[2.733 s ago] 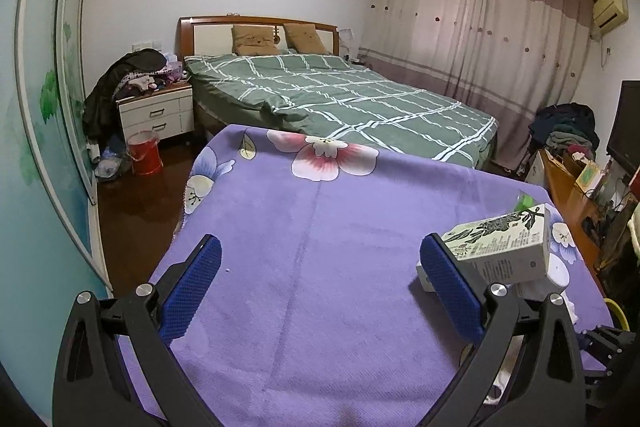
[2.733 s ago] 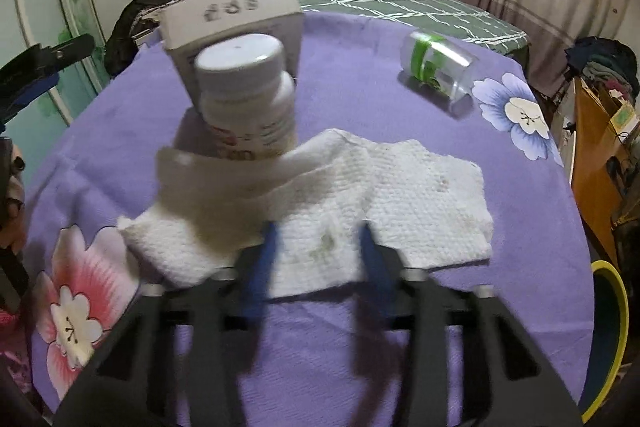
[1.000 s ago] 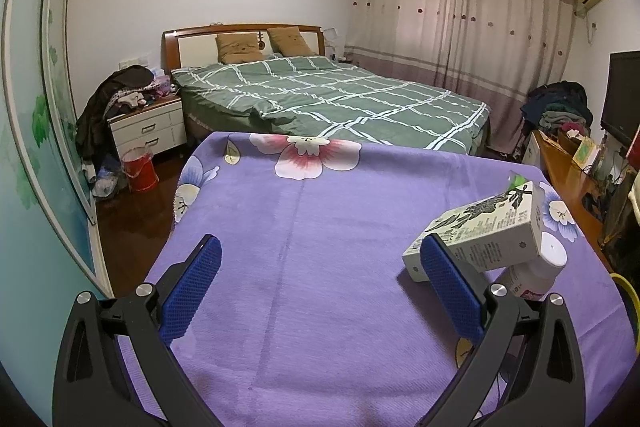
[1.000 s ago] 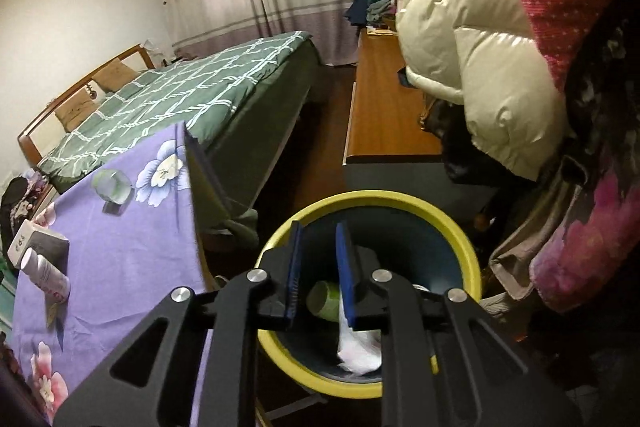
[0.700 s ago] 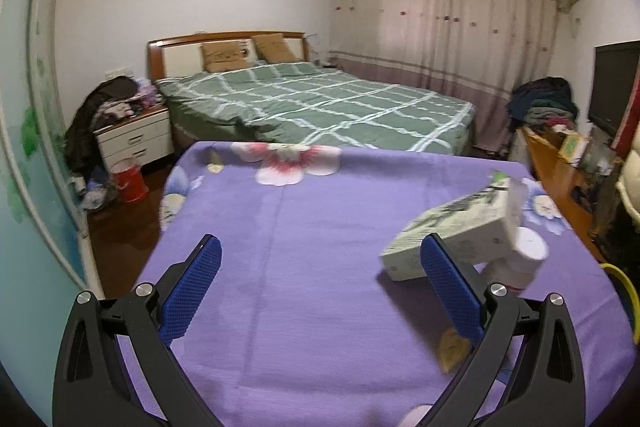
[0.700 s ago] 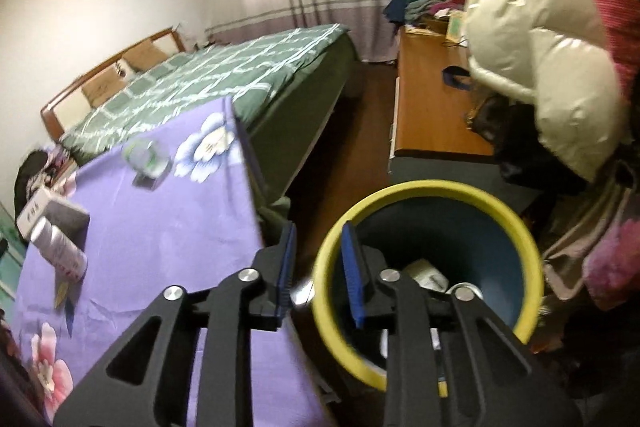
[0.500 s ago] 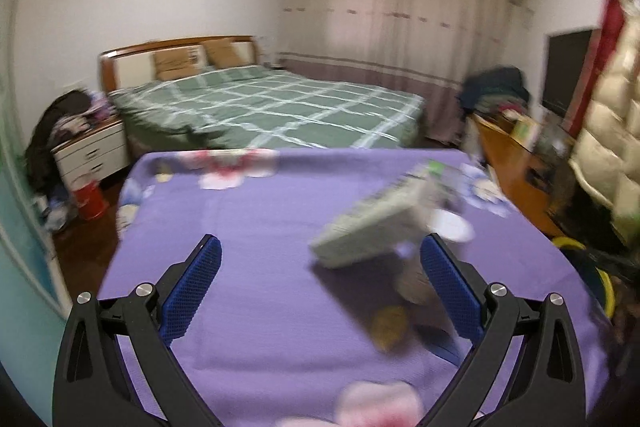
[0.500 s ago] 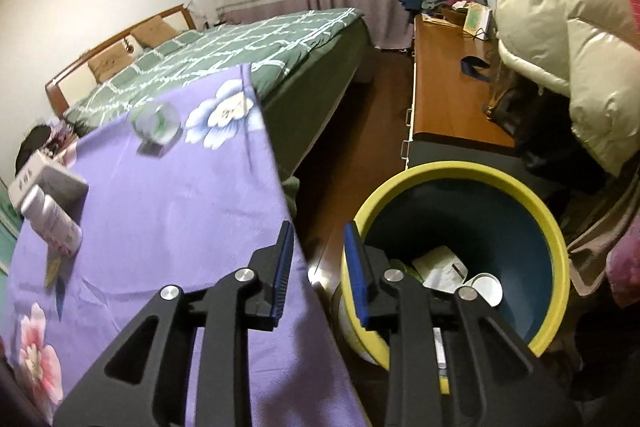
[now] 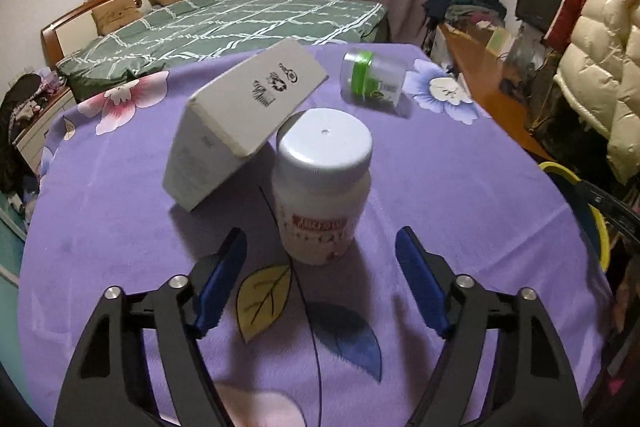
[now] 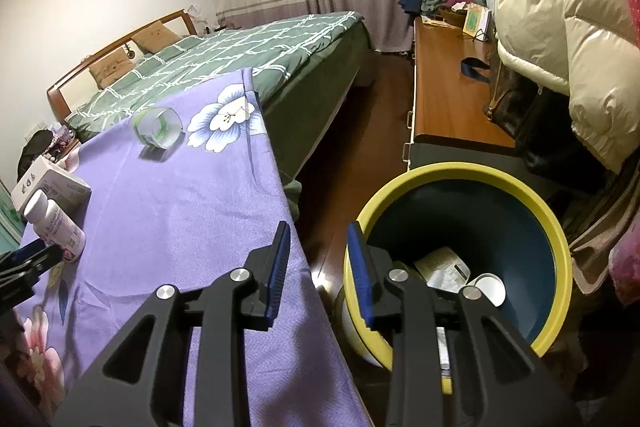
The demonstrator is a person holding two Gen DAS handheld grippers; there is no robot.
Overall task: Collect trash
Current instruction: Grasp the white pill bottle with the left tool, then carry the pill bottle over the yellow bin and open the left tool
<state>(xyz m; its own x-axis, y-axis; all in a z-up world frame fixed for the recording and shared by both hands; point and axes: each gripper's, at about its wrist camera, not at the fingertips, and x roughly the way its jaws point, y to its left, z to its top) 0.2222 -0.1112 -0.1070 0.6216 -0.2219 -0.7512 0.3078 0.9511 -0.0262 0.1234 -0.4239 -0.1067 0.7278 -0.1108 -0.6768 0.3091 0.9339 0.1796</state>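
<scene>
Left gripper (image 9: 320,263) first: its jaws are closing, blue pads either side of the white pill bottle (image 9: 323,183) but not pressing on it, the bottle standing upright just ahead of the fingertips on the purple flowered cloth (image 9: 120,195) that covers the desk. Leaning against the bottle's cap from the far left is a white carton (image 9: 244,107), tilted, one end down on the cloth. Beyond them, near the far right corner, a clear jar with a green band (image 9: 374,81) lies on its side next to a printed pale flower.

Over to the right gripper (image 10: 318,267): jaws narrow and opening, nothing between them, hovering over the gap between the desk edge and the bin. The yellow-rimmed bin (image 10: 532,203), dark blue inside, stands on the floor just beside the desk; crumpled paper (image 10: 442,267) and a white round lid or cup (image 10: 490,289) lie at its bottom. Behind the desk a bed with a green checked cover (image 10: 240,55), and at the right a cream padded coat (image 10: 560,7) hangs above a wooden sideboard (image 10: 448,99).
</scene>
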